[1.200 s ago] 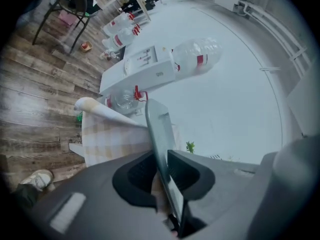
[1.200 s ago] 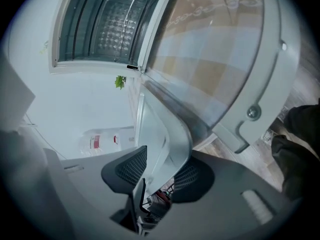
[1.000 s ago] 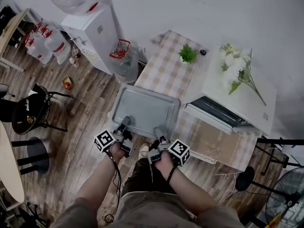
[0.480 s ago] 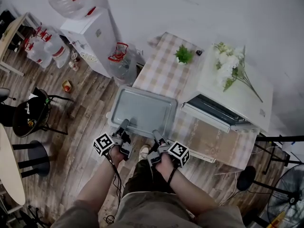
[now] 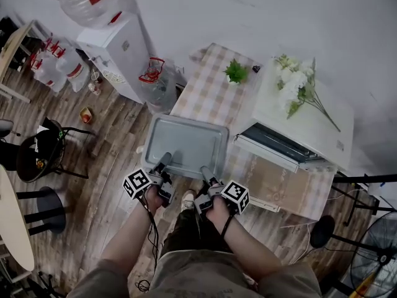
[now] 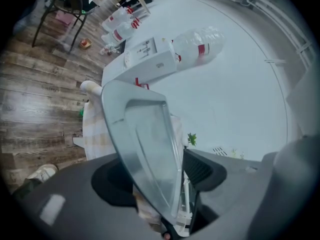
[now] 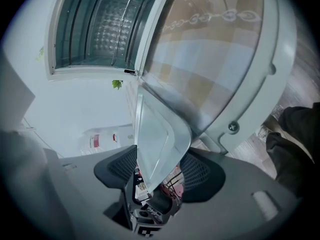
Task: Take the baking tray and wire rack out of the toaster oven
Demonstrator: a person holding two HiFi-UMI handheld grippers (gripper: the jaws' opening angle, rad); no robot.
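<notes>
The grey baking tray [image 5: 186, 143] lies on the near-left corner of the checked table [image 5: 211, 89], overhanging its edge. My left gripper [image 5: 165, 160] is shut on the tray's near rim [image 6: 150, 134]. The right gripper [image 5: 205, 171] also has the near rim [image 7: 155, 134] between its jaws. Those jaws have just been opening, and the pads now stand a little apart from the metal. To the right, the white toaster oven [image 5: 304, 126] has its glass door [image 5: 276, 185] folded down. In the right gripper view the wire rack [image 7: 107, 29] sits inside the oven.
A small potted plant [image 5: 236, 72] stands at the table's back, and white flowers [image 5: 298, 85] lie on the oven's top. A water dispenser [image 5: 121, 48] and a jug [image 5: 158, 79] stand left of the table. A black chair [image 5: 37, 148] is at far left, a fan [image 5: 372, 259] at lower right.
The tray and both grippers keep their place at the table's corner. Only the head view has shifted slightly.
</notes>
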